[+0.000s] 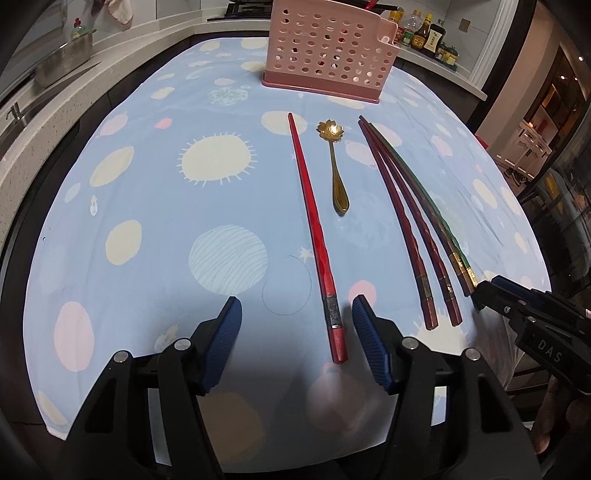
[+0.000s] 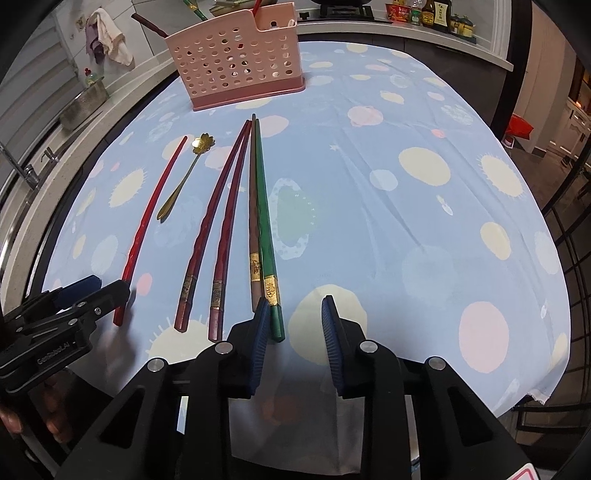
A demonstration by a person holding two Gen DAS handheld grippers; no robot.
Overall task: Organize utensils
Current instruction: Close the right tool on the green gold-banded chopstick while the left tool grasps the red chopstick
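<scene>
A pink perforated utensil holder [image 1: 325, 51] [image 2: 236, 62] stands at the far side of the blue patterned tablecloth [image 1: 147, 192]. In front of it lie a red chopstick [image 1: 312, 229] [image 2: 155, 214], a gold flower spoon [image 1: 334, 158] [image 2: 184, 177], two dark red chopsticks [image 1: 402, 221] [image 2: 214, 221], a brown chopstick [image 2: 253, 192] and a green chopstick [image 2: 264, 206]. My left gripper [image 1: 297, 326] is open, with the red chopstick's thick end between its jaws, untouched. My right gripper [image 2: 295, 332] is open and narrower; the green chopstick's end lies just inside its left pad [image 2: 260, 332].
A kitchen counter runs round the table, with a metal colander [image 1: 62, 62] and a sink tap on the left and sauce bottles [image 1: 424, 33] at the back right. Cloths [image 2: 107, 37] hang on the wall. Some utensils stand in the holder. The tablecloth's near edge is right below both grippers.
</scene>
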